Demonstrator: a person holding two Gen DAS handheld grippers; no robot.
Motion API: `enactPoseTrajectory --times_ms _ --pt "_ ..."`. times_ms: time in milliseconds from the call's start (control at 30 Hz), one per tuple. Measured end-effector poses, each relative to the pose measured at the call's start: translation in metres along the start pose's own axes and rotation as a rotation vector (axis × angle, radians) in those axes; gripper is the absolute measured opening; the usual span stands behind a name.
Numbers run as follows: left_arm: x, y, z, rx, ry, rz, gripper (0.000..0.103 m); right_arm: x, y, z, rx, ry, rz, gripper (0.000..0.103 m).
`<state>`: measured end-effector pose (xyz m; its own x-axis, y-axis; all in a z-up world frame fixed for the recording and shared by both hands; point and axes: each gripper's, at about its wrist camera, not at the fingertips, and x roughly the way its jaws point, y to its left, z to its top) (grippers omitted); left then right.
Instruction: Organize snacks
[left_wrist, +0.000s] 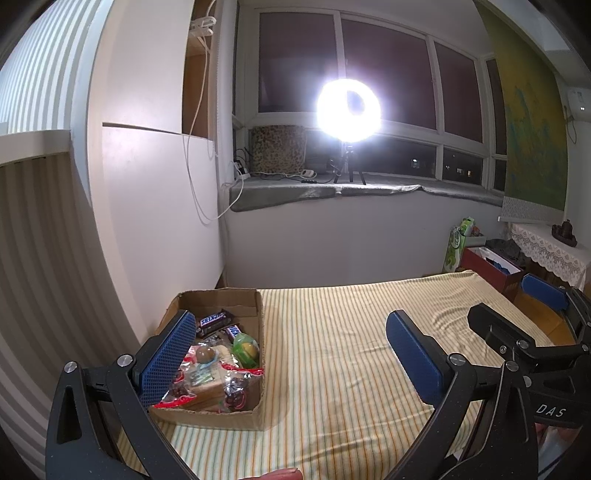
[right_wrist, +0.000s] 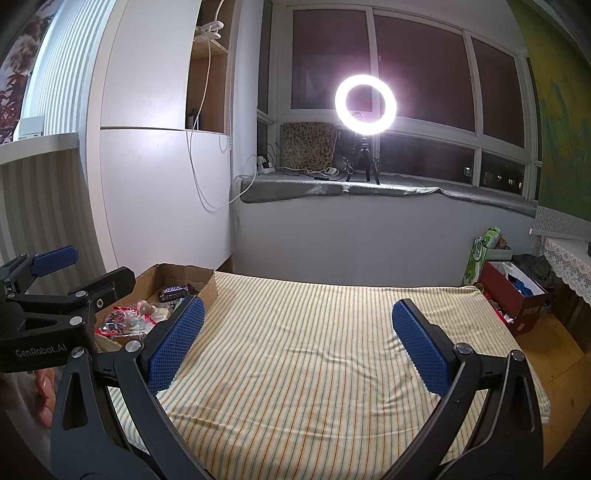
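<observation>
A shallow cardboard box (left_wrist: 258, 321) sits at the left of the striped cloth (left_wrist: 332, 350) and holds several snacks: two Snickers bars (left_wrist: 214, 320), a green round pack (left_wrist: 245, 349), clear bags with red edges (left_wrist: 184, 391). My left gripper (left_wrist: 291, 354) is open and empty, its left finger (left_wrist: 170, 354) hanging over the box. The right gripper's fingers (left_wrist: 543, 291) show at the right edge. In the right wrist view my right gripper (right_wrist: 299, 343) is open and empty above the cloth, with the box (right_wrist: 207, 288) and the left gripper (right_wrist: 55, 260) at the left.
A red box (right_wrist: 517, 299) and a green bag (right_wrist: 480, 254) stand on the floor right of the table. A lace-covered table (left_wrist: 550, 247) is beyond them. A ring light (right_wrist: 365, 103) on a tripod shines from the windowsill. A white cabinet wall (left_wrist: 155, 206) rises behind the box.
</observation>
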<state>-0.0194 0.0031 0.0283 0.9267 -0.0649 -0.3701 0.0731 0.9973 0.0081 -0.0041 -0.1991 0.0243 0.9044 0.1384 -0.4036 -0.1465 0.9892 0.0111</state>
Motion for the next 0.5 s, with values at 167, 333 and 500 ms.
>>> enactPoseTrajectory --times_ms 167,333,500 --pt "-0.0007 -0.0001 0.0003 0.0 0.0 0.0 0.102 0.0 -0.0006 -0.0002 -0.001 0.001 0.0 0.103" --pt "-0.001 0.0004 0.0009 -0.001 -0.002 0.0 0.102 -0.0002 -0.0008 0.0005 -0.001 0.002 0.002 0.103" --pt "-0.0034 0.0019 0.0012 -0.004 -0.001 0.006 0.102 -0.0008 0.0011 0.0012 -0.001 0.002 0.003 0.103"
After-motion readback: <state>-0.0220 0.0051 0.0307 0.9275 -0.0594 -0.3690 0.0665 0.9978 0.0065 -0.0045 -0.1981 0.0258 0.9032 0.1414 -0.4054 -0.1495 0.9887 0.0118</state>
